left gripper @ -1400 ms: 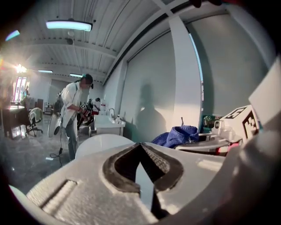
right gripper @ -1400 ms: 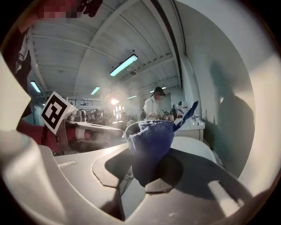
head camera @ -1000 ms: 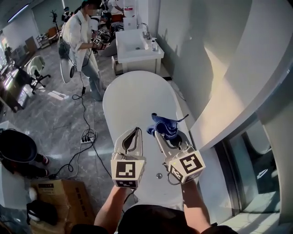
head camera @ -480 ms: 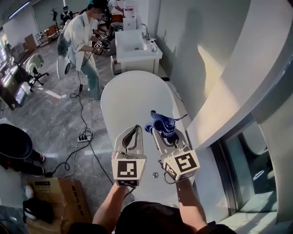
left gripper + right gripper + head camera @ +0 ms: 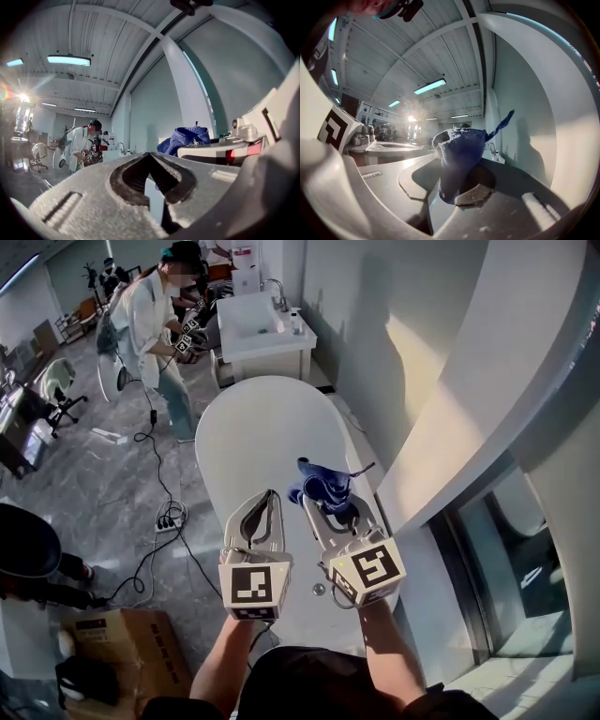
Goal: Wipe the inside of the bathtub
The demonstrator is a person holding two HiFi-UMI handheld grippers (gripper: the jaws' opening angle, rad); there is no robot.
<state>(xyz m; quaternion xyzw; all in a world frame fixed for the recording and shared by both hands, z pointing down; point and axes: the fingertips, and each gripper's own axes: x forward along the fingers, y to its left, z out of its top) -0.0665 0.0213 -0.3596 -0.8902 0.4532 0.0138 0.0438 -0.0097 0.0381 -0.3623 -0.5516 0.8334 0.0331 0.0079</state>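
Observation:
The white oval bathtub [image 5: 253, 432] lies below me, its drain [image 5: 319, 590] near my end. My right gripper [image 5: 325, 505] hovers over the tub's right side, shut on a crumpled blue cloth [image 5: 324, 486] that bunches up past its fingertips. In the right gripper view the blue cloth [image 5: 459, 150] is pinched between the jaws of the right gripper [image 5: 451, 187]. Just to the left, my left gripper [image 5: 268, 499] is held over the tub with its jaws together and nothing in them. The left gripper view shows the left gripper [image 5: 150, 157] with its tips meeting, and the blue cloth [image 5: 187, 138] off to the right.
A person in a white coat [image 5: 145, 320] stands beyond the tub beside a white washbasin unit [image 5: 258, 320]. Cables and a power strip [image 5: 169, 519] lie on the grey floor at the left. A cardboard box [image 5: 103, 634] sits near left. A slanted wall [image 5: 450, 427] borders the tub's right.
Both grippers have drifted slightly left and up in the view, still side by side over the tub. The cloth stays in the right gripper. The person beyond has shifted a little.

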